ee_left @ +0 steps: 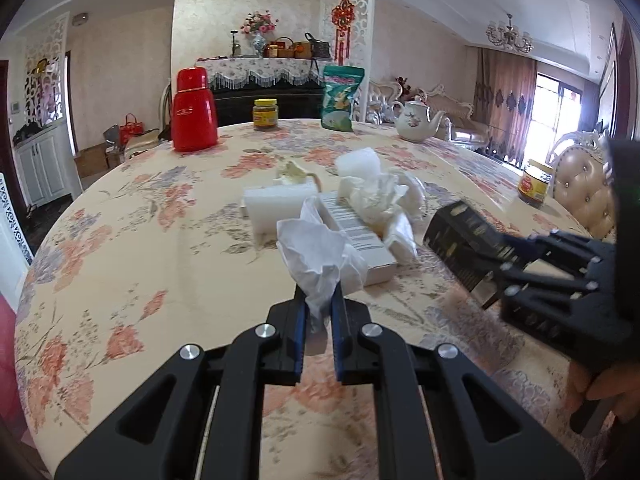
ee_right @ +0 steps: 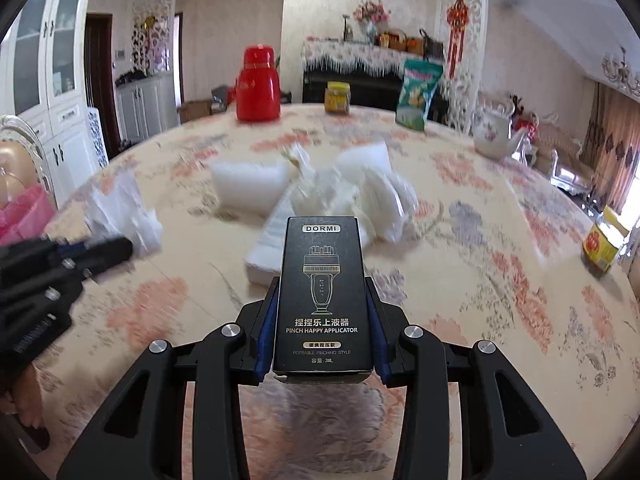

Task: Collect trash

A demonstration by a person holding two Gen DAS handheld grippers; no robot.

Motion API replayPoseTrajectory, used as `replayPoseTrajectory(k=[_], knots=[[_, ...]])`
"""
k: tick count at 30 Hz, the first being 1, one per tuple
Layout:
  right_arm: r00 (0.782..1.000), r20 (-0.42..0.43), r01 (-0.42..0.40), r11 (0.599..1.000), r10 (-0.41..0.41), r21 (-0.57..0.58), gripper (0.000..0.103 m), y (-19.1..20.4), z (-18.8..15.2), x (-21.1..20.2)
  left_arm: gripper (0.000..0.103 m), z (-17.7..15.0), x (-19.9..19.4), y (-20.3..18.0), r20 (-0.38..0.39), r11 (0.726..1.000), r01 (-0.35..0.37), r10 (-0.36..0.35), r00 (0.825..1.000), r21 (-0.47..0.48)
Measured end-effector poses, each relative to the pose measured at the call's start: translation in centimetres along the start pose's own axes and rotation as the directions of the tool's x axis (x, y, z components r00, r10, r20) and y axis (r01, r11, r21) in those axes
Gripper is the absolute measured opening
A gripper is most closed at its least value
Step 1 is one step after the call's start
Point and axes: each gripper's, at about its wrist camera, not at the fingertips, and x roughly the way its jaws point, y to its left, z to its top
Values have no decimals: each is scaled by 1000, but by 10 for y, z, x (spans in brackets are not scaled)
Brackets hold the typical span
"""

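Left jaws pinch a tissue point(ee_left: 316, 256), right jaws clamp a black box point(ee_right: 322, 296) (foam block point(ee_left: 280, 204), teapot point(ee_left: 416, 122) beyond).

Both wrist views low over table point(ee_left: 120, 280), facing sideboard; share white trash pile point(ee_right: 340, 192).

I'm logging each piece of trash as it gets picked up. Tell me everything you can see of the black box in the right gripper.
The black box is a slim, upright-format cardboard carton, matte black with pale print: "DORMI" at the top, a line drawing of an applicator, then "PINCH HAPPY APPLICATOR". It looks closed and undented. The right gripper clamps its long sides between blue pads, printed face up, the far end pointing toward the pile of white trash. It appears lifted off the floral tablecloth. Nothing else touches it.
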Motion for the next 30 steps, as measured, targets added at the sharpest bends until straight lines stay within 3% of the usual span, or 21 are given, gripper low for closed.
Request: replayPoseTrajectory(k=[11, 22, 30], knots=[[990, 125, -61, 998, 62, -7, 38, 42, 16, -29, 11, -9, -27, 40, 32, 999, -33, 34, 999, -43], [975, 172, -135, 990, 141, -48, 38, 89, 28, -33, 11, -14, -57, 88, 70, 991, -83, 90, 993, -102], [957, 174, -212, 970, 231, -121, 38, 145, 44, -24, 11, -25, -87, 137, 88, 974, -147, 164, 983, -174]])
